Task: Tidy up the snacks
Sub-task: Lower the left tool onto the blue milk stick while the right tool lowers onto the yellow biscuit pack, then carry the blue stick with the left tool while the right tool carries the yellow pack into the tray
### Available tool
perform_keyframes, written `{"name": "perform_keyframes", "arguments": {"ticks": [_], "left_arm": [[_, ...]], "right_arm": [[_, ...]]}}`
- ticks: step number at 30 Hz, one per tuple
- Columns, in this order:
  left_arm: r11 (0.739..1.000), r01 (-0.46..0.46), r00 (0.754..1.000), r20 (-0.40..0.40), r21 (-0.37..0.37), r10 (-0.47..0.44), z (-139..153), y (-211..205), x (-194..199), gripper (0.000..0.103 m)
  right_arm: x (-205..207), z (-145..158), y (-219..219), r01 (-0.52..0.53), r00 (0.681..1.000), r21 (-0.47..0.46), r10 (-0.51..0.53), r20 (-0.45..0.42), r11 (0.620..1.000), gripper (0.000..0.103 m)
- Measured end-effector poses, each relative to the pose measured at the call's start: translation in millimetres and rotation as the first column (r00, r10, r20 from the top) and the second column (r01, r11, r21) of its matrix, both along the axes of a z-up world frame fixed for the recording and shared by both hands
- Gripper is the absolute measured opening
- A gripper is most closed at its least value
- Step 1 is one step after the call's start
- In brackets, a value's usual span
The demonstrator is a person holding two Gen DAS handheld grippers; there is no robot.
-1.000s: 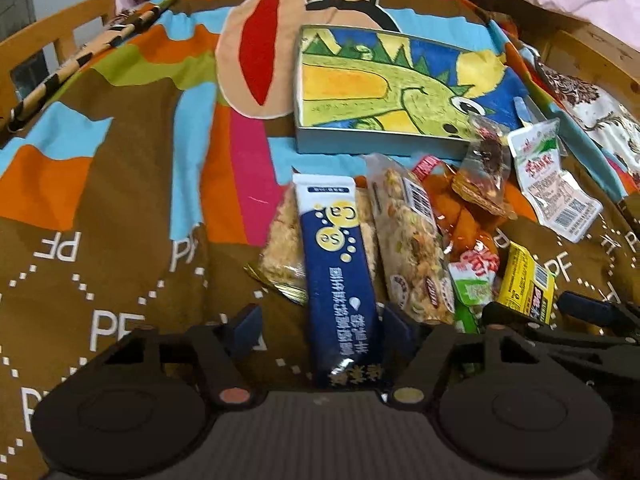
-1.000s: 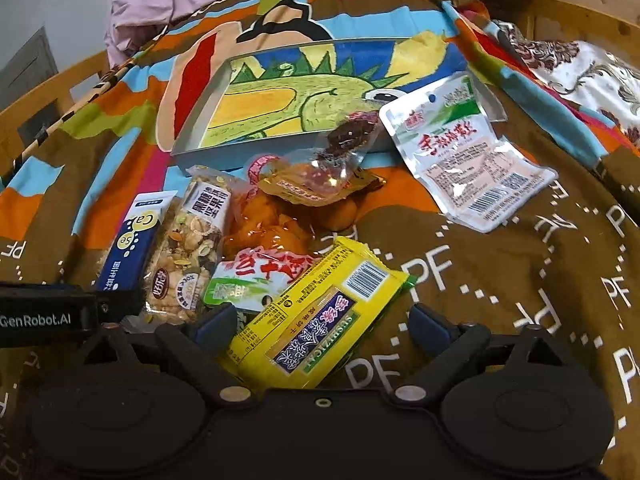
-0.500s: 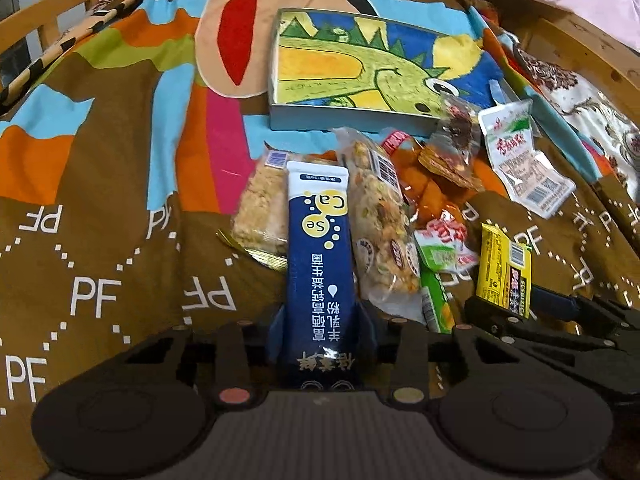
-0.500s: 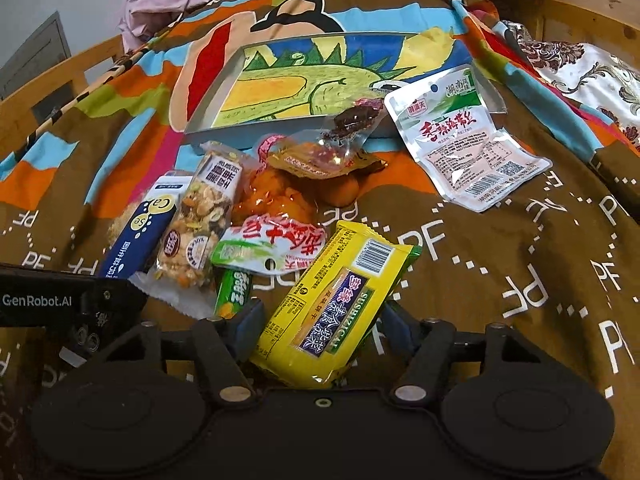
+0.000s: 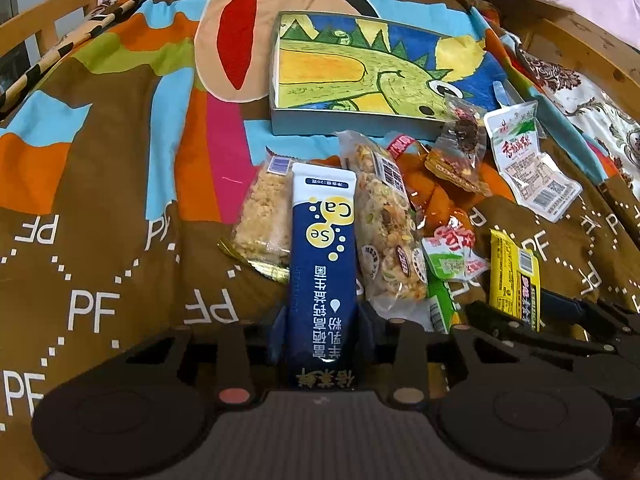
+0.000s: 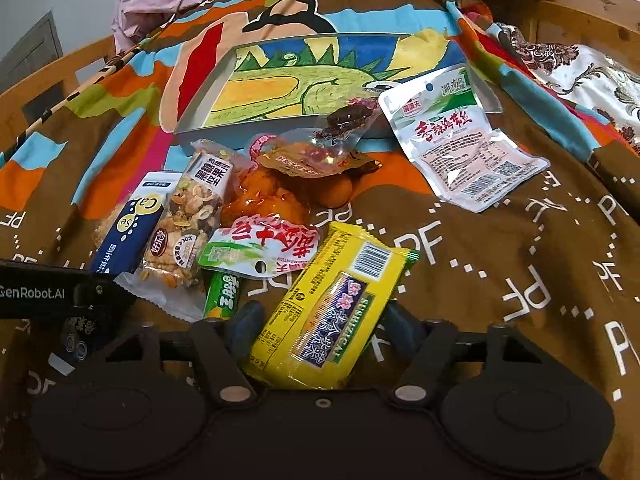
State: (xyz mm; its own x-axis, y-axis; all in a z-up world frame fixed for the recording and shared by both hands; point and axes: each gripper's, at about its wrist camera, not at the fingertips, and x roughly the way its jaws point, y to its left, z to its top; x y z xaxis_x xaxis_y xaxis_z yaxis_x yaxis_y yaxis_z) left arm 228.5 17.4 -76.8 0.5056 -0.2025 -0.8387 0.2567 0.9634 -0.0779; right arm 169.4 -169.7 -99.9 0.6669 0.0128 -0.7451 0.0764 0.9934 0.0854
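A pile of snack packets lies on a colourful bedspread in front of a shallow box [image 5: 360, 76] with a green dinosaur drawing, also in the right wrist view [image 6: 304, 84]. My left gripper [image 5: 322, 328] is shut on a dark blue milk-powder stick [image 5: 322, 256], which also shows in the right wrist view [image 6: 132, 228]. My right gripper [image 6: 320, 320] is shut on a yellow snack packet [image 6: 332, 308], which also shows in the left wrist view [image 5: 514, 280]. Both packets still rest low over the bedspread.
Beside the blue stick lie a puffed-rice bar [image 5: 264, 220] and a nut bar [image 5: 386, 224]. Orange snacks [image 6: 276, 200], a red-green packet [image 6: 264, 248], a green roll [image 6: 222, 296] and a white packet [image 6: 460, 140] lie nearby. Wooden bed rails [image 6: 592, 12] edge the bed.
Both grippers have closed: the left onto the blue stick, the right onto the yellow packet. Both have drawn back slightly with their packets.
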Motion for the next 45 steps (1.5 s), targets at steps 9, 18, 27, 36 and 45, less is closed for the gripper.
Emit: {"name": "perform_keyframes", "arguments": {"ticks": [9, 18, 27, 36, 45], "left_arm": [[0.999, -0.025, 0.999, -0.041, -0.038, 0.024, 2, 7, -5, 0.043], [0.999, -0.031, 0.999, -0.021, -0.015, 0.031, 2, 4, -6, 0.038], [0.988, -0.084, 0.996, 0.016, -0.131, 0.086, 19, 18, -26, 0.036], [0.979, -0.072, 0.966, 0.232, -0.191, 0.117, 51, 14, -39, 0.036], [0.941, -0.102, 0.894, 0.385, -0.322, 0.228, 70, 7, 27, 0.036]], "right_arm": [[-15, 1, 6, -0.07, 0.997, -0.052, 0.071, 0.019, 0.996, 0.064], [-14, 0, 3, -0.062, 0.997, -0.024, 0.063, 0.036, 0.998, 0.06], [-34, 16, 14, -0.127, 0.982, -0.127, 0.143, 0.126, 0.984, 0.058], [-42, 44, 27, -0.178, 0.923, -0.265, 0.254, 0.29, 0.948, 0.058], [31, 77, 19, -0.153, 0.873, -0.328, 0.283, 0.397, 0.932, 0.058]]}}
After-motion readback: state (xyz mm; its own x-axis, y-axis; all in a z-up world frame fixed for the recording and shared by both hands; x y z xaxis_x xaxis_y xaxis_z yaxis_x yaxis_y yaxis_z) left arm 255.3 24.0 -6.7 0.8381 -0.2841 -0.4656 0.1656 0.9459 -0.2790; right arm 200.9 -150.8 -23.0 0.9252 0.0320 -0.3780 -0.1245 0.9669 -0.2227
